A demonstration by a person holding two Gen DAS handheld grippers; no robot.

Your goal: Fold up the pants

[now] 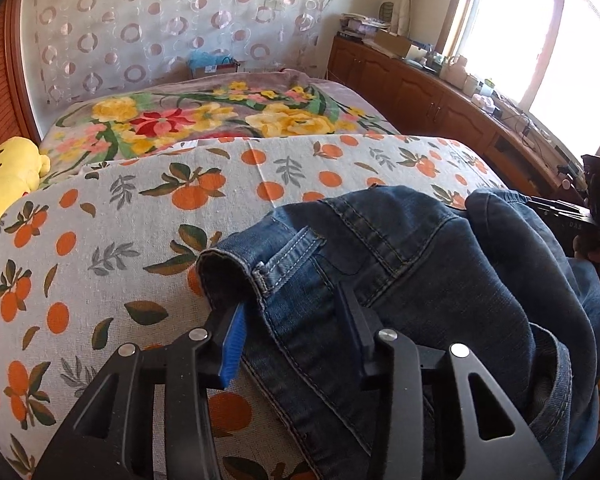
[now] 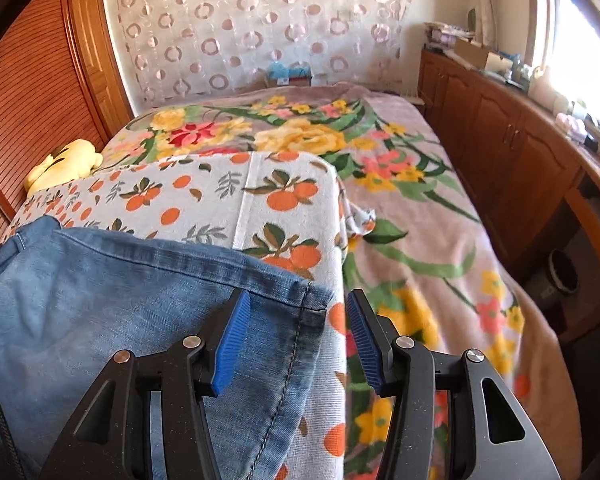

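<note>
We find the jeans [image 1: 400, 280] lying bunched on the orange-print cloth [image 1: 120, 240] that covers the near end of the bed [image 2: 420, 208].

Left gripper [image 1: 296, 320]: its jaws stand part open and straddle the waistband corner beside a belt loop [image 1: 288, 256]. The left pad lies against the band's edge, with denim between the fingers [image 1: 232, 344]. We cannot tell whether the far pad presses, so we record no confirmed grip.

Right gripper [image 2: 296, 332]: its jaws are about half open over a hemmed corner of the jeans. The corner lies between the pads, but the right pad stands clear over the cloth. Nothing is held there.

The step in hand, in our judgement, is taking two corners before spreading or folding. To do it well:
- seat each corner deep between the pads before closing, so that the thick seam does not slip out
- pinch denim only and leave the cloth beneath free
- lift both ends together and draw the bunched middle flat before any fold

Risk noted: the cloth is loose at its right edge and could be dragged along.

Containers: a small box [image 2: 288, 76] sits at the bed's far end, with blue material showing at the top. A dark round bin [image 2: 560, 276] stands on the floor by the cabinets [image 2: 500, 152], and we cannot see its contents.
</note>
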